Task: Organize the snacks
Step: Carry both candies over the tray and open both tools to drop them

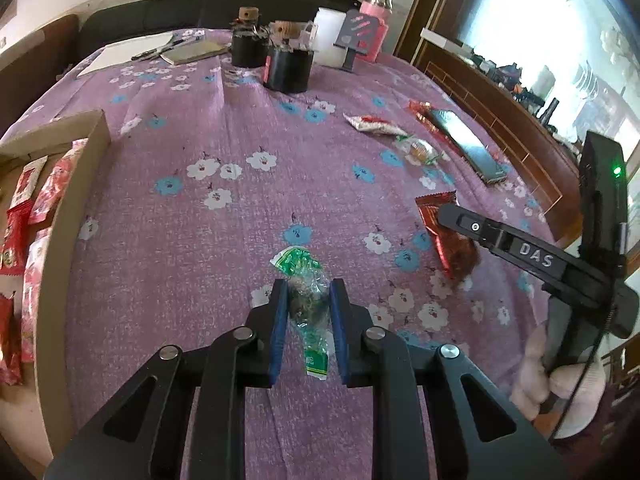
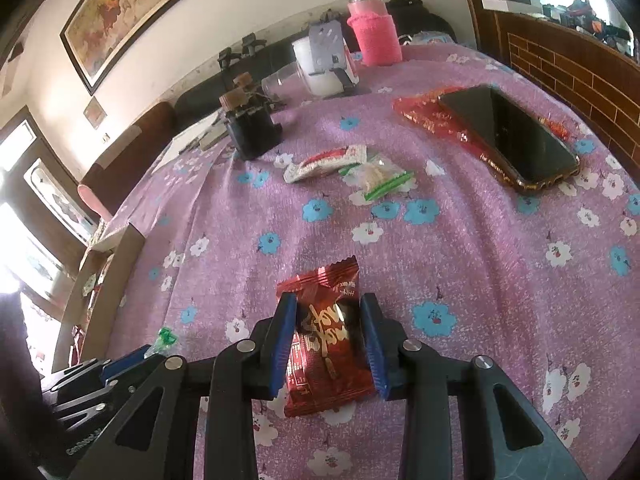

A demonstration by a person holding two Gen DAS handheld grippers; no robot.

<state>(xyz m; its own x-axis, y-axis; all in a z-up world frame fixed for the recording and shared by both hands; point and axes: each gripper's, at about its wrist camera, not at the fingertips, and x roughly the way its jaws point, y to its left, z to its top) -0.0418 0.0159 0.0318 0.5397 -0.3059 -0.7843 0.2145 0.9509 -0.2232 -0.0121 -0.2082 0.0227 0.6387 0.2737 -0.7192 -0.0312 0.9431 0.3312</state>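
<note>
- The tabletop [image 1: 200, 220] wore a purple cloth printed with white and blue flowers and stretched out ahead of both hand-held grippers.
- A cardboard box [image 1: 76, 184] sat to the left of the left hand-held gripper, with red snack packets [image 1: 48, 192] lying inside it.
- A dark phone [image 2: 508, 136] lay far ahead and to the right of the right hand-held gripper, resting on a red wrapper [image 2: 420, 114].
- Two black jars with cork stoppers [image 1: 286, 66] stood far ahead of the left hand-held gripper, near a pink bottle [image 1: 376, 28].
- The right hand-held gripper [image 2: 330, 344] was partly closed, its blue pads pressing both sides of a dark red snack packet [image 2: 324, 344] that lay on the cloth.
- The left hand-held gripper [image 1: 308, 328] was closed as tight as it went on a green-and-clear wrapped candy [image 1: 306, 304], which still touched the cloth between its fingers.
- A white-and-red packet [image 2: 324, 162] and a clear packet with green stripes [image 2: 378, 178] lay side by side, well ahead of the right hand-held gripper.
</note>
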